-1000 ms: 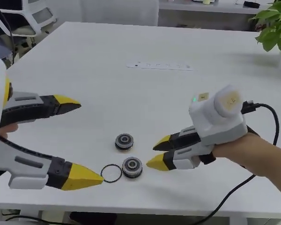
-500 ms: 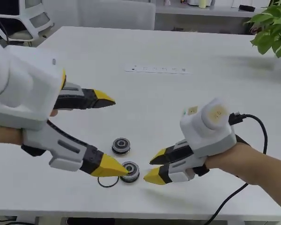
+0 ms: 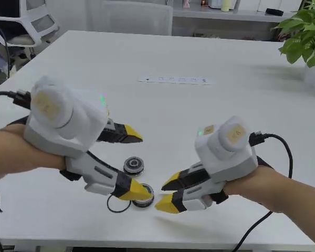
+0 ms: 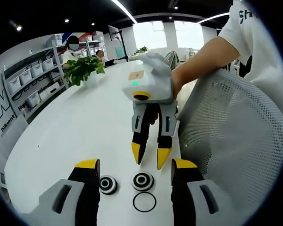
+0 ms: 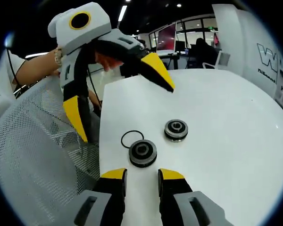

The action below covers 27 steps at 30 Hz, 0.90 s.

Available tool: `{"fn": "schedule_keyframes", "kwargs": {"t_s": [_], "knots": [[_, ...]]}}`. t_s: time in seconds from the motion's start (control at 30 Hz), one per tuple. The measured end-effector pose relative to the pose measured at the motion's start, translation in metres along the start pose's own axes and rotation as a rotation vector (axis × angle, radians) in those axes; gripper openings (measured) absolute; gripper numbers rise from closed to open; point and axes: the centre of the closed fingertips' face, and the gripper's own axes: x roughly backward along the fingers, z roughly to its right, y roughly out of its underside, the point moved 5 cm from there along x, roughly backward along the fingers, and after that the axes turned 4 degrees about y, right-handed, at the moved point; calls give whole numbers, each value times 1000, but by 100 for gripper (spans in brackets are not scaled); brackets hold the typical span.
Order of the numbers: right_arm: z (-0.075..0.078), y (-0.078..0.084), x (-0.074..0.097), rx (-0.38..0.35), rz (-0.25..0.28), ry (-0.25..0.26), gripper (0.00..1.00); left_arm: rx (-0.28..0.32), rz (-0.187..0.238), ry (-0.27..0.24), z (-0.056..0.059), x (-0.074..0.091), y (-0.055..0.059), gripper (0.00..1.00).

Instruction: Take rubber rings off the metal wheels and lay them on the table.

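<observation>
Left gripper (image 3: 135, 163): jaws spread wide, nothing held. In the head view the upper jaw points out over the table (image 3: 199, 121), while the lower jaw's yellow tip overlaps the near wheel (image 3: 145, 200). Whether it touches the wheel, cannot tell.

From its own camera, the left gripper (image 4: 136, 164) has both wheels inside the jaw span. The near wheel (image 4: 142, 181) is toward the 1 o'clock side and the far wheel (image 4: 107, 184) toward 11.

Right gripper (image 3: 168, 193): jaws parted by a narrow gap, empty. Its tips point at the near wheel from the opposite side, so the wheel sits at about 9 o'clock of those tips, just beside them. In its own view the right gripper (image 5: 143, 174) has the near wheel (image 5: 142, 153) dead ahead at 12 o'clock, just past the tips. The far wheel (image 5: 176, 129) is further out at about 1 o'clock.

Both wheels lie flat with the axle upright, so the rim faces the jaws edge-on.

A loose rubber ring (image 3: 118, 205) lies flat on the table, just beside the near wheel at its 9 o'clock in the head view. Which wheel carries a ring, too small to tell.

Judgement: the near wheel is the target and both grippers close on it from opposite sides. The right is lined up squarely on it. The left, being wide open, looks better placed to straddle the wheel and steady it.
</observation>
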Motion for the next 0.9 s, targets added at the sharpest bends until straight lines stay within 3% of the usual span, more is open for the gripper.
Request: {"fn": "schedule_keyframes", "kwargs": {"t_s": [0.1, 0.2, 0.37, 0.47, 0.6, 0.9], "knots": [[-1, 0, -1, 3, -4, -2, 24, 10, -5, 8, 6, -10, 10, 45], [-1, 0, -1, 6, -3, -3, 23, -4, -22, 0, 8, -16, 21, 42], [0, 0, -2, 8, -2, -2, 23, 70, -18, 3, 7, -19, 33, 38], [0, 1, -3, 11, -7, -1, 23, 111, -1, -11, 5, -20, 37, 32], [-1, 1, -4, 21, -6, 7, 23, 125, -9, -25, 3, -23, 40, 22], [-2, -1, -7, 15, 5, 6, 21, 128, -34, -11, 5, -29, 44, 17]]}}
